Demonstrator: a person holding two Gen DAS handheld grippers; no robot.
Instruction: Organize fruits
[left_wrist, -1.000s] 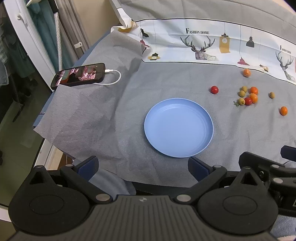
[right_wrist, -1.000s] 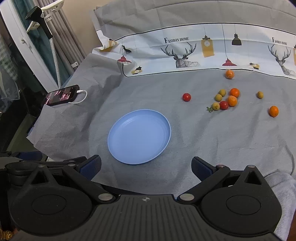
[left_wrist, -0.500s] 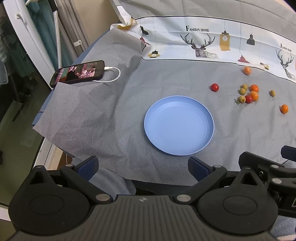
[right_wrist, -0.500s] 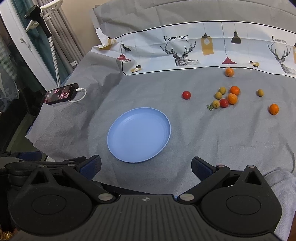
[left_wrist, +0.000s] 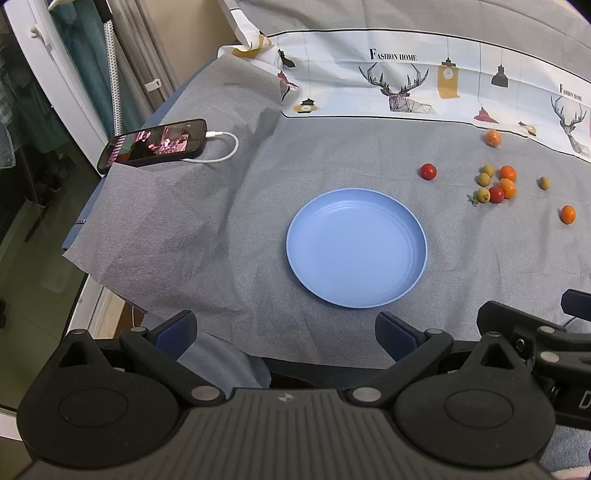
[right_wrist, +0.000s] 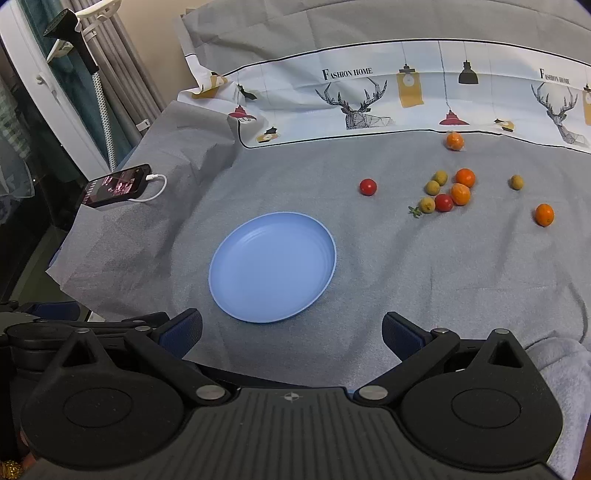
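Blue plate is sitting bare, fruits lying far right, both grippers hovering spread and holding nothing

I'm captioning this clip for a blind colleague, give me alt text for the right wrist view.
An empty blue plate sits on a grey cloth, with small red, orange and yellow-green fruits scattered beyond it to the right. The open right hand-held gripper is in the foreground.

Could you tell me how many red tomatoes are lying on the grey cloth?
2. One red tomato lies alone on the grey cloth, beyond the blue plate. The other red tomato sits inside the fruit cluster, touching an orange fruit. None seems hidden.
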